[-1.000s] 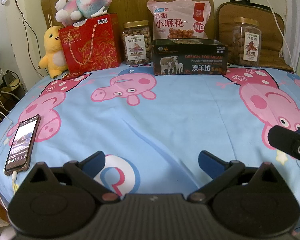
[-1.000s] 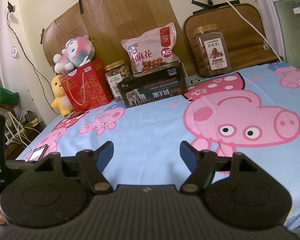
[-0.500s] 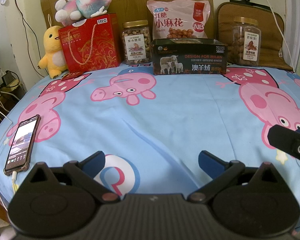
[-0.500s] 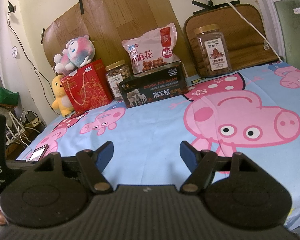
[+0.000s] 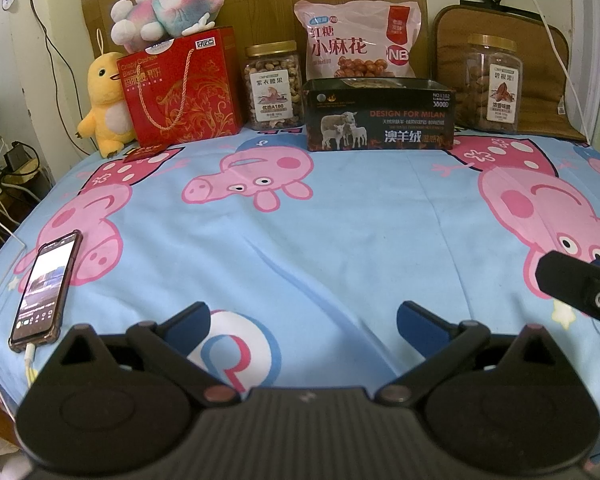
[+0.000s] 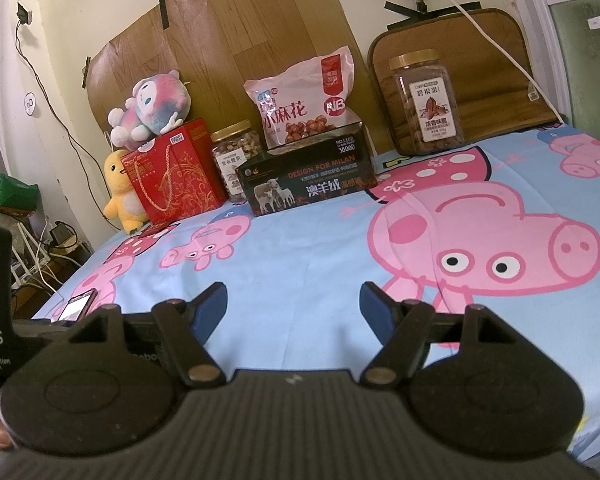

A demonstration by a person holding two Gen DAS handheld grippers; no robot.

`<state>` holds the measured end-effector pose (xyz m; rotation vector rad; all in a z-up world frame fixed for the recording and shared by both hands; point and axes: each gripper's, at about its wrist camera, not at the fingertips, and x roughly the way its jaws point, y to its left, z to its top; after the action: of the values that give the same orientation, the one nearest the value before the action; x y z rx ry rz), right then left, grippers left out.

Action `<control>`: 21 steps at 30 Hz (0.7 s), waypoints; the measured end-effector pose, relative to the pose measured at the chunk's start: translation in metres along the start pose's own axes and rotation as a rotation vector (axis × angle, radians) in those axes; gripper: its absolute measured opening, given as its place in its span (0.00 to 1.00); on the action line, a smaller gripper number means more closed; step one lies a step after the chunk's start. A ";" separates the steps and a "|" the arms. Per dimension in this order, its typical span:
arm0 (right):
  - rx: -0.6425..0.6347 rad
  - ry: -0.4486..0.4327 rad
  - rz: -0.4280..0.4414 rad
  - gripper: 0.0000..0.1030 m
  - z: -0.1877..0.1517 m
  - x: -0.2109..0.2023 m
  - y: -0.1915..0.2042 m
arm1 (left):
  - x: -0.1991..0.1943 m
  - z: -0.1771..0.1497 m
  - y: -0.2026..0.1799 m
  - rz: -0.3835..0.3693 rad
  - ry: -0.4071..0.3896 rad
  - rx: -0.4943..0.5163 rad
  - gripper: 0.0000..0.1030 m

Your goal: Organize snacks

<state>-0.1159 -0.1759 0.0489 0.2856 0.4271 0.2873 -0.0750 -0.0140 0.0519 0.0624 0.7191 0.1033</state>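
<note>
Hiding: our snack bag (image 5: 358, 42) sits partly behind the black box (image 5: 380, 118).
Tongs: we see left tongs (image 5: 302, 316) and right tongs (image 6: 294, 304) released, grasping nothing.

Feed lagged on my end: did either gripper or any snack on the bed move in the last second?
Nothing visibly changed. Left gripper and right gripper stay open and empty over the bedsheet; the jars, bag and boxes remain lined up at the headboard.
</note>
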 end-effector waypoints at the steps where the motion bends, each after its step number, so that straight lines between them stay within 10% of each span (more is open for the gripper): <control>1: 0.001 0.001 0.000 0.73 0.000 0.000 0.000 | 0.000 0.000 0.000 0.000 0.000 0.000 1.00; 21: 0.002 0.005 -0.002 0.73 0.001 0.000 0.001 | 0.000 0.001 0.002 -0.006 0.004 0.013 1.00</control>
<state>-0.1156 -0.1753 0.0495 0.2870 0.4329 0.2861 -0.0743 -0.0116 0.0525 0.0722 0.7241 0.0927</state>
